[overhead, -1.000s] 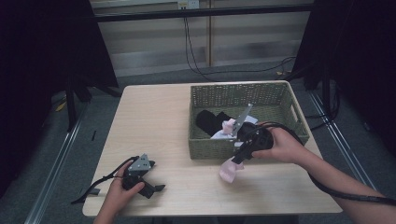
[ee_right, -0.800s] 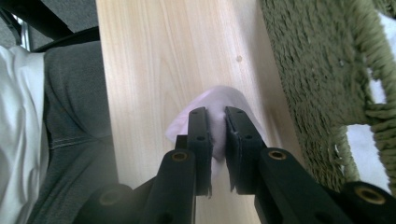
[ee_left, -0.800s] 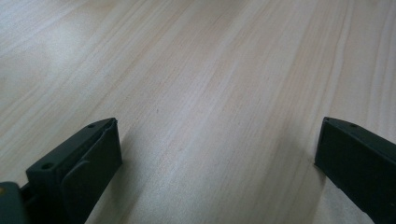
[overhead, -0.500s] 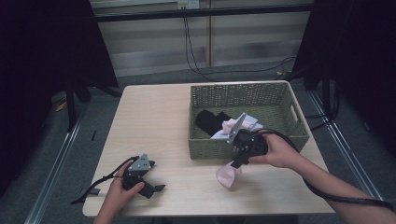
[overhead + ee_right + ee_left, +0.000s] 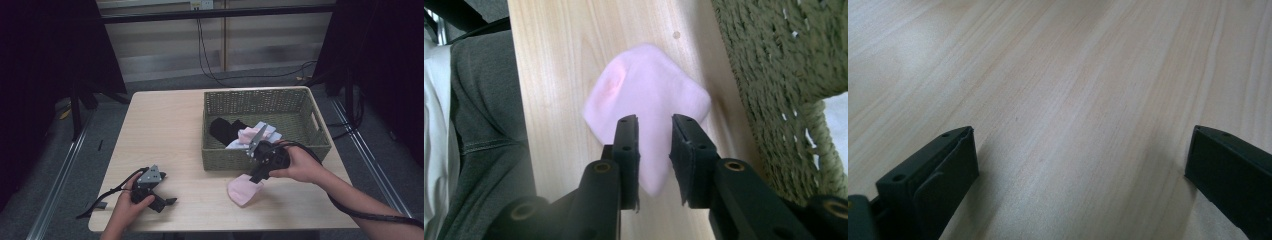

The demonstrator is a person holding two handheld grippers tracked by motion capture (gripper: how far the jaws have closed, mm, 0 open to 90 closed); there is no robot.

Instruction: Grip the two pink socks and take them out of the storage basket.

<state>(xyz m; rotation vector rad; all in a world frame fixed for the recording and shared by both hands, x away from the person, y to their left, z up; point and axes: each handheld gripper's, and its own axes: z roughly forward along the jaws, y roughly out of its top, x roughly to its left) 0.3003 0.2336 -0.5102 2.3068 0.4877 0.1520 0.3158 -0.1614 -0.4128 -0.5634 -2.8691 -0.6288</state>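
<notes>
Pink cloth point(image 5: 243, 189) lies flat near the counter's point(image 5: 165, 130) front edge, just outside the basket's point(image 5: 260, 160) front wall; soft, light and limp, it looks best pinched at a raised fold; the right gripper point(image 5: 655, 131) has just been opening, jaws apart over it, released; left gripper point(image 5: 167, 201) rests wide open, empty, front left.

The left tongs point(image 5: 167, 201) lie low at the near left, held in the left hand point(image 5: 127, 210), jaws spread wide. The right tongs point(image 5: 253, 178) point down and toward the person, gripped by the right hand point(image 5: 300, 165), forearm reaching in from the lower right. Their jaws have just been opening and stand slightly parted.
</notes>
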